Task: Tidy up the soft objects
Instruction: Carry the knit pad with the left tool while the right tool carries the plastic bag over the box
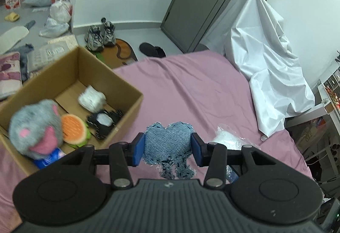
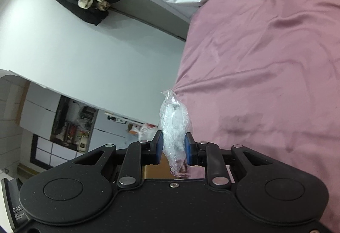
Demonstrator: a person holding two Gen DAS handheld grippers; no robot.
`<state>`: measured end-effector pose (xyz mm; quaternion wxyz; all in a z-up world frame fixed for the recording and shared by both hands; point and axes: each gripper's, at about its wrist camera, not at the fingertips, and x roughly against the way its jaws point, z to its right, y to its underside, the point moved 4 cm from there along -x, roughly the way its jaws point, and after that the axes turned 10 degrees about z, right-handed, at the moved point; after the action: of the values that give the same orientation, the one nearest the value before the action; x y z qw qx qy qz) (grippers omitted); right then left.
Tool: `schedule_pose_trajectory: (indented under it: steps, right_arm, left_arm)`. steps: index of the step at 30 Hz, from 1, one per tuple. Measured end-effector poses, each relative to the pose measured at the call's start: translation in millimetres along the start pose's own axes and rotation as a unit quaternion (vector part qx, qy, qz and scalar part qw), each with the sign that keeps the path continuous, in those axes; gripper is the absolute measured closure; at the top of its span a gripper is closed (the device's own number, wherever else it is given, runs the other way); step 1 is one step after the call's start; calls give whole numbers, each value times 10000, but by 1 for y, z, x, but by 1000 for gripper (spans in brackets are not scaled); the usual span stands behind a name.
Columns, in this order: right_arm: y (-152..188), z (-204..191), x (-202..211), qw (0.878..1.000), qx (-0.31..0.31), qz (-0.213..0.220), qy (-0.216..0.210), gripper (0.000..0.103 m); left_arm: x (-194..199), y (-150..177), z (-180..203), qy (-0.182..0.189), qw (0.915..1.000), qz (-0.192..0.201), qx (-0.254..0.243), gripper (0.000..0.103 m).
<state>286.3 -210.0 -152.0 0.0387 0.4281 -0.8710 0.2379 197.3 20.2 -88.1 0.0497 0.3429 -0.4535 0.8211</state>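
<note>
Both hands are loaded. The left gripper (image 1: 167, 149) has its blue pads pressed into the sides of a denim toy (image 1: 169, 141) — a small stuffed shape with frayed edges and two stubby legs hanging below the pads. It sits above the pink bed (image 1: 191, 88), a little to the right of the box (image 1: 127, 92). The right gripper (image 2: 174, 149) is pinched almost shut on a clear packet (image 2: 174, 124) that stands up between its pads, also over the bed.

The toy looks light and squashy; it gives under the pads, so a hold across its fat middle, as now, seems the safest place — the legs and fringe would just flop. The packet looks lighter still but slick and crinkly, and I would guess it could slide out if the grip eases.

The box already holds a grey plush (image 1: 36, 126), an orange plush (image 1: 73, 129), a black toy (image 1: 104, 122) and a white bundle (image 1: 91, 98). Bare floor shows mostly at its far end, so that seems the likeliest spot for a drop. The near wall of the box lies between the toy and the inside, and the grey plush bulges at the rim. Another clear bag (image 1: 227, 137) lies on the bed just right of the toy. A white sheet (image 1: 265, 58) drapes something beyond the bed, well clear.
</note>
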Motion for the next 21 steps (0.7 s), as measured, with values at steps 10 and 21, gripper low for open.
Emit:
schedule_pose_trajectory:
  steps: [10, 21]
  right_arm:
    - [9, -20, -3, 9996, 213, -93, -182, 82]
    - [25, -50, -6, 9968, 722, -122, -327, 82]
  left_arm:
    - [26, -19, -28, -231, 9995, 220, -66, 58]
    - [38, -29, -59, -393, 9989, 267, -48, 58]
